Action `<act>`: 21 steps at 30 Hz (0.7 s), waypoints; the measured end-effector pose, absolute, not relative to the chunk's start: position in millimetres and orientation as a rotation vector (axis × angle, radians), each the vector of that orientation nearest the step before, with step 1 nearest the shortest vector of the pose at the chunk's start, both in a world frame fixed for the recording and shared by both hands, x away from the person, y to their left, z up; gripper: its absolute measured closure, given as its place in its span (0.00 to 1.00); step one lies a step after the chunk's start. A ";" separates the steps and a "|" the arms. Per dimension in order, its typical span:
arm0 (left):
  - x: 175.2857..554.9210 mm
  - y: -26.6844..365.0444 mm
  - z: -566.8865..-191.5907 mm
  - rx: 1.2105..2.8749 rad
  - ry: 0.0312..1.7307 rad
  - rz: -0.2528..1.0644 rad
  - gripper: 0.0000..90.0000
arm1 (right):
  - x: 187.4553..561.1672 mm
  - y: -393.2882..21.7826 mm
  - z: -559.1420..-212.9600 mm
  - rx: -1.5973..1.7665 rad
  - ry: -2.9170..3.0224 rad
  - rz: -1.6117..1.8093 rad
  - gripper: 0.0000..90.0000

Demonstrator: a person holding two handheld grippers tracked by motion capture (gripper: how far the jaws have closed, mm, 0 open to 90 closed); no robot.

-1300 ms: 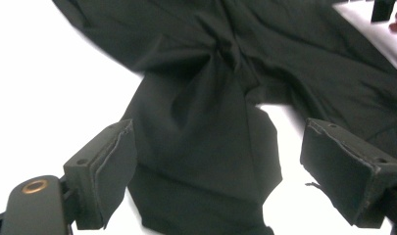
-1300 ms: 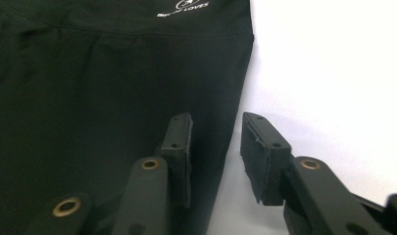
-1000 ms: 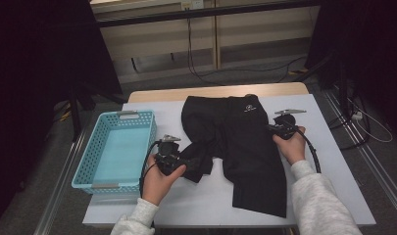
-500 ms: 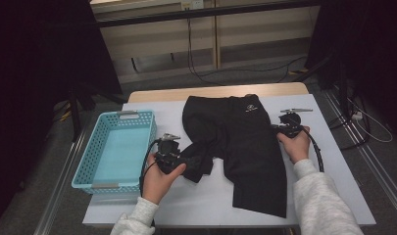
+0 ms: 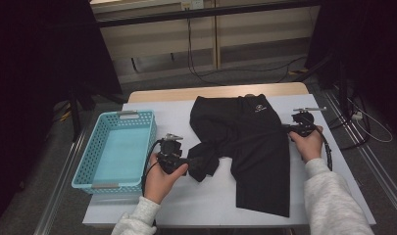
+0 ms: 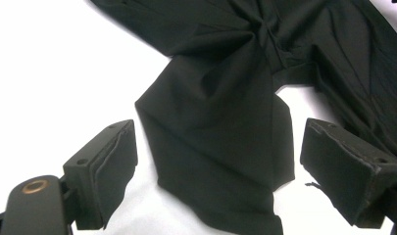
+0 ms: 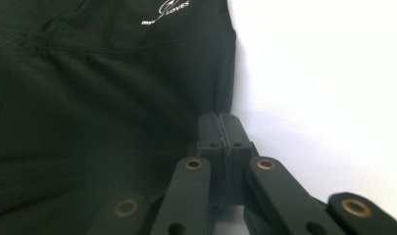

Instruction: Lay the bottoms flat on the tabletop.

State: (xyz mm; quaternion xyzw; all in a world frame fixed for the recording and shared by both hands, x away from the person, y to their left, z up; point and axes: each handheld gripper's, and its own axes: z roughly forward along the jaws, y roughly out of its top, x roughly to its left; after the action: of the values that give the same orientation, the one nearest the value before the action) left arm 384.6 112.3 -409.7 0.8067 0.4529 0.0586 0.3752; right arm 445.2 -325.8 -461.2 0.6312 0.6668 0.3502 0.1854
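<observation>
Black shorts [image 5: 255, 147] lie spread on the white table [image 5: 210, 205], waistband with a small white logo [image 7: 174, 7] toward the far side. My right gripper [image 5: 287, 128] is shut on the shorts' right side edge [image 7: 225, 93], and a taut crease runs from it across the fabric. In the right gripper view the jaws [image 7: 219, 117] meet flat at that edge. My left gripper [image 5: 186, 161] is open at the crumpled left leg [image 5: 206, 159]. That leg's fold [image 6: 220, 147] lies between the wide pads [image 6: 112, 166] without touching them.
A light blue slotted basket [image 5: 118, 147] stands at the table's left, close beside my left hand. A wooden strip [image 5: 215, 92] runs along the table's far edge. Cables and dark stands are on the floor beyond and to the right.
My right gripper has moved to the right, drawing the shorts' side edge with it and stretching the fabric. The left gripper has stayed where it was, still open.
</observation>
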 end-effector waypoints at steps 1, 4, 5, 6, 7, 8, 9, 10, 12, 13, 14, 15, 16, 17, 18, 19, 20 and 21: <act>384.9 111.8 -410.0 2.067 1.157 0.149 0.16 | 444.3 -327.4 -461.5 1.783 1.873 0.993 1.00; 386.2 109.9 -411.3 2.071 1.156 0.138 0.16 | 442.3 -331.4 -460.2 1.781 1.878 0.968 1.00; 386.4 109.3 -411.4 2.070 1.155 0.133 0.16 | 442.1 -332.8 -459.8 1.772 1.884 0.957 1.00; 386.5 109.1 -411.2 2.071 1.152 0.132 0.16 | 441.9 -334.3 -459.4 1.771 1.883 0.948 1.00; 386.5 108.9 -411.1 2.071 1.151 0.136 0.16 | 441.8 -335.7 -459.0 1.781 1.881 0.945 1.00; 386.7 109.1 -410.7 2.072 1.146 0.136 0.16 | 441.8 -337.7 -458.9 1.785 1.879 0.943 1.00; 387.1 109.6 -409.9 2.077 1.143 0.129 0.16 | 441.7 -339.8 -458.6 1.789 1.870 0.934 1.00; 387.1 109.1 -410.2 2.072 1.146 0.131 0.16 | 441.0 -341.1 -458.1 1.799 1.865 0.927 1.00; 387.6 108.9 -410.1 2.071 1.144 0.128 0.16 | 439.9 -343.9 -457.1 1.800 1.864 0.903 1.00; 387.4 108.3 -409.9 2.061 1.148 0.129 0.16 | 439.7 -345.2 -457.0 1.803 1.860 0.901 1.00; 387.5 108.5 -409.5 2.060 1.145 0.134 0.16 | 439.4 -346.8 -456.9 1.804 1.860 0.898 1.00; 387.6 109.1 -408.7 2.065 1.140 0.130 0.16 | 439.3 -348.1 -456.8 1.808 1.852 0.892 1.00; 387.7 109.4 -408.1 2.066 1.138 0.126 0.16 | 439.2 -348.9 -456.9 1.808 1.848 0.890 1.00; 387.6 109.1 -408.2 2.068 1.137 0.125 0.15 | 439.4 -349.6 -456.9 1.803 1.848 0.883 1.00; 387.5 108.0 -409.1 2.059 1.140 0.128 0.15 | 439.4 -349.5 -457.3 1.808 1.843 0.888 1.00; 387.7 107.6 -409.7 2.061 1.138 0.126 0.15 | 439.3 -349.3 -457.7 1.814 1.838 0.893 0.98; 388.1 107.5 -410.1 2.070 1.134 0.116 0.15 | 439.3 -348.8 -457.5 1.820 1.837 0.902 0.90; 388.1 107.1 -410.6 2.075 1.133 0.120 0.15 | 439.0 -347.8 -456.9 1.836 1.840 0.928 0.80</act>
State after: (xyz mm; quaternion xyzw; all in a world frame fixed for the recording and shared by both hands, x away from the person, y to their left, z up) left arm 388.1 107.1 -410.6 0.8117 0.4430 0.0468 0.3777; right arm 439.0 -347.8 -456.9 0.6531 0.6546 0.3302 0.1895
